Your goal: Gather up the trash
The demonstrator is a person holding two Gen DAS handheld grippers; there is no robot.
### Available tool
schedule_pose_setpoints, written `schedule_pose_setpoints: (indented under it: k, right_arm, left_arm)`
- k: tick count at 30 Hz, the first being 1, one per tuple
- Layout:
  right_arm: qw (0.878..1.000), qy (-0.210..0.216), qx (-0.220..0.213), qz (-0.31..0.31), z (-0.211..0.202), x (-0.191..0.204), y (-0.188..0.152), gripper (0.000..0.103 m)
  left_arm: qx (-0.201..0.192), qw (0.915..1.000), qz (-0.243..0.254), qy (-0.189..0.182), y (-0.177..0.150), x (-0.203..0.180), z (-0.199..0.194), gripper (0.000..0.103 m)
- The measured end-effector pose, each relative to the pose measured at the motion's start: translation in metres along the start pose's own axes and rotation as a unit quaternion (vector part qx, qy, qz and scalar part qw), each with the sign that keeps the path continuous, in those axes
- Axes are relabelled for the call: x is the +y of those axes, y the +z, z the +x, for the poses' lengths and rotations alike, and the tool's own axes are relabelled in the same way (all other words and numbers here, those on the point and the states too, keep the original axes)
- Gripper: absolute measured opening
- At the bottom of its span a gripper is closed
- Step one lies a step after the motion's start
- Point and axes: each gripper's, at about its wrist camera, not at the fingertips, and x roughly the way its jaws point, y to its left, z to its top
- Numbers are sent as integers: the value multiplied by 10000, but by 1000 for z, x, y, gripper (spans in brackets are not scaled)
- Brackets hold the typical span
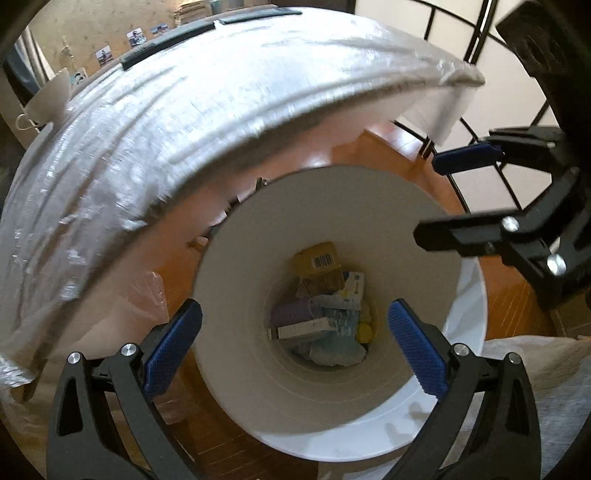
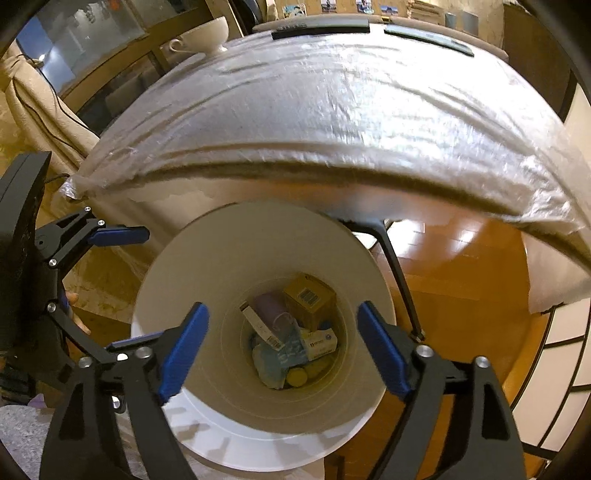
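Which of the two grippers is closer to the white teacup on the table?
Left. The left gripper hovers over the bin on the side toward the teacup; the right gripper hovers over it further right.

Pretty cozy room: glossy orange-brown wood floor (image 2: 454, 266) catching bright glare. A table (image 2: 332, 110) wrapped in crinkly clear plastic fills most of the view, with a white cup (image 2: 207, 35) at its far left corner. Small photos (image 1: 135, 37) line the tan wall (image 1: 92, 22) behind, and a black-gridded paper screen (image 1: 476, 66) glows on one side.
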Motion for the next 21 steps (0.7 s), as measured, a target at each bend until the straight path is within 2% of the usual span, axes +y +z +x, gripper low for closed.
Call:
schedule_pose_setpoints:
  k: [3,5,8,10,13,17,19,21]
  right_arm:
    - [9995,123,-291,-21,-24,3,8,93]
    - [9980,121,-617,-89,-42,6,23,99]
    - [9941,-66,-1064,-191,-61,-2,51,99]
    - [9905,-354,-1307,-239,-64,-13,75,99]
    - [9863,-702,-1491,-91,-61,-38,111,99]
    - [9852,-621,-1577,270,-53,-72,152,99]
    - [9835,-777,-1599,332,-51,-83,168,99]
    - [9816,-880,-1668,281,-50,-92,179,99]
  left_arm:
    - [-325,9993,-132,-140,11,2,-30,101]
    - [-731,9969,-221,-188,24,8,-58,101]
    - [-1215,9920,-343,82,45,27,-83,101]
    - [-1436,9882,-464,264,58,45,-87,101]
    - [-1579,9818,-852,618,82,83,-83,101]
    - [-1645,9721,-1550,625,107,130,-70,101]
    - [-1661,9650,-1906,699,118,150,-65,101]
    - [-1713,9611,-2040,724,124,163,-61,101]
